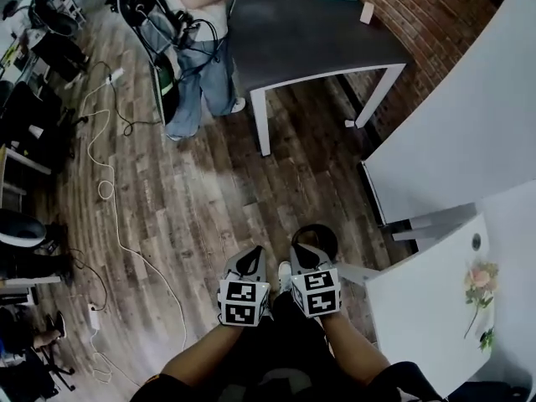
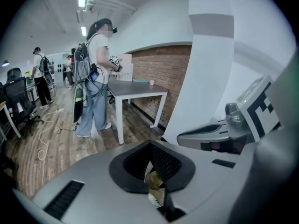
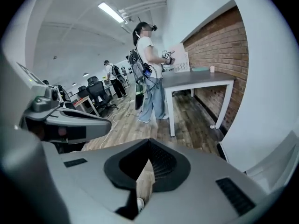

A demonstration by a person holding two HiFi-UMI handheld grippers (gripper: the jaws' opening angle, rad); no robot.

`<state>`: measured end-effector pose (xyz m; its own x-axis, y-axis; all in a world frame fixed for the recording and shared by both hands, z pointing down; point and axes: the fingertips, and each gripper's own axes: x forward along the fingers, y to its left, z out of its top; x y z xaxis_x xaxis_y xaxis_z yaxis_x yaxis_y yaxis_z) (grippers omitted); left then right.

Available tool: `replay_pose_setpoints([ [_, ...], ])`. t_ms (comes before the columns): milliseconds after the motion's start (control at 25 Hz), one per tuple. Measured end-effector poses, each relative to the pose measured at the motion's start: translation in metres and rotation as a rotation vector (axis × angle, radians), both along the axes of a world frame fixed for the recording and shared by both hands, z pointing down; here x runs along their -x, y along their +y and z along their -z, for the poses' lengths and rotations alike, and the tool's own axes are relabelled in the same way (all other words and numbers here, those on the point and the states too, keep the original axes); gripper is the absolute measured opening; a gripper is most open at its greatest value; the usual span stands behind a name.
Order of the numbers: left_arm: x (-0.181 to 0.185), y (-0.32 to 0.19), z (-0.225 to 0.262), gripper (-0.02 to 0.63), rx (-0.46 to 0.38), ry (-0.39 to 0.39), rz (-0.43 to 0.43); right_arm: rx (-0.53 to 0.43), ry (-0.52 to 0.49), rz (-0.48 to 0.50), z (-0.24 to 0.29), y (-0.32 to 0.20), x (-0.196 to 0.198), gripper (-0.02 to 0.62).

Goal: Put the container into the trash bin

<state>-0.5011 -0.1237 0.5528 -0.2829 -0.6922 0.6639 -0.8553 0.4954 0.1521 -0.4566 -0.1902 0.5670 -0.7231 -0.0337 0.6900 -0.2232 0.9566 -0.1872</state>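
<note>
No container and no trash bin show in any view. In the head view my left gripper (image 1: 249, 256) and right gripper (image 1: 311, 236) hang side by side close to my body, over the wooden floor (image 1: 193, 216). The left gripper (image 2: 150, 146) has its black pads meeting at the tips with nothing held; only floor shows through the slit behind them. The right gripper (image 3: 149, 144) looks the same, shut and empty, with floor and a shoe showing through its slit. Both point forward and down across the room.
A grey table (image 1: 310, 40) with white legs stands ahead by the brick wall (image 1: 419, 15), and a person (image 1: 205, 65) stands at it. A white partition (image 1: 461, 141) and a white flower-printed surface (image 1: 435, 308) lie to my right. Cables (image 1: 109, 191) cross the floor; chairs (image 1: 50, 48) stand left.
</note>
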Motion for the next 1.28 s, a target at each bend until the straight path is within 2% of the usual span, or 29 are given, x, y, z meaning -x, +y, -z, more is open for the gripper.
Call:
replay_pose_setpoints([
  [240, -0.011, 0.002, 0.069, 0.008, -0.126, -0.068, -0.051, -0.113, -0.116, 0.024, 0.078, 0.009, 0.0, 0.017],
  [480, -0.045, 0.019, 0.106, 0.008, -0.168, -0.104, -0.104, -0.154, -0.181, 0.017, 0.125, 0.031, -0.026, 0.017],
  [680, -0.045, 0.023, 0.141, 0.008, -0.234, -0.179, -0.117, -0.205, -0.238, 0.01, 0.157, 0.043, -0.036, 0.017],
  [1000, -0.058, 0.044, 0.16, 0.008, -0.282, -0.242, -0.116, -0.25, -0.304, -0.026, 0.182, 0.061, -0.053, 0.015],
  [1280, -0.071, 0.061, 0.156, 0.008, -0.282, -0.235, -0.128, -0.264, -0.311, -0.024, 0.182, 0.084, -0.066, 0.014],
])
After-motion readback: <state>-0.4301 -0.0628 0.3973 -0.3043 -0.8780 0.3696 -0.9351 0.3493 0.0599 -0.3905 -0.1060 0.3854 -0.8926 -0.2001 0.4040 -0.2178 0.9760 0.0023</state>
